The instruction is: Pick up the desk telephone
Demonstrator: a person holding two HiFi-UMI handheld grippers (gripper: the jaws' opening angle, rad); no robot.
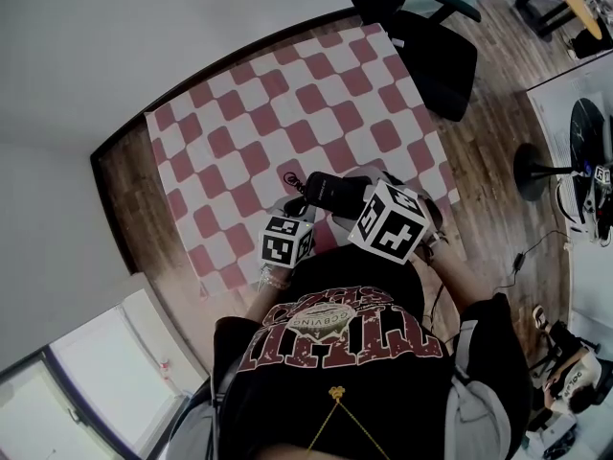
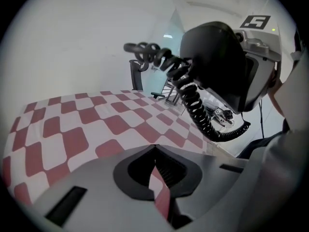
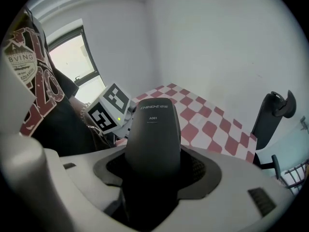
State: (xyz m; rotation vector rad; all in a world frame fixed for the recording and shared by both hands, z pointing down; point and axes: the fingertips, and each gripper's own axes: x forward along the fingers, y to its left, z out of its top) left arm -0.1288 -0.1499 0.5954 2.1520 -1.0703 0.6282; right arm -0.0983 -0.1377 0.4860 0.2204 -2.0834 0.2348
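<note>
– Fingers of the right gripper: we record them clamped on the black handset, one on each flank. Left gripper?

– We find its fingers pressed together on nothing, with only a sliver of the checked cloth showing beneath their tips. It hangs just beside the right one.

– Location of the item?

– By our reading the handset is raised clear of the cloth, at the near edge of the table in front of the person. Its coiled cord trails off it in a loop. We cannot make out the telephone's base in any view.

– Hazards?

– Three, in our judgement. The shell looks smooth and tapered, so it could slide out between the pads if tilted. The cord, once drawn taut, could drag the unseen base or wrench the handset askew. And the loop hangs near the idle left gripper, where it could snag.

– Recommendation?

– We advise a slow, level lift, with the cord watched for tension.
</note>
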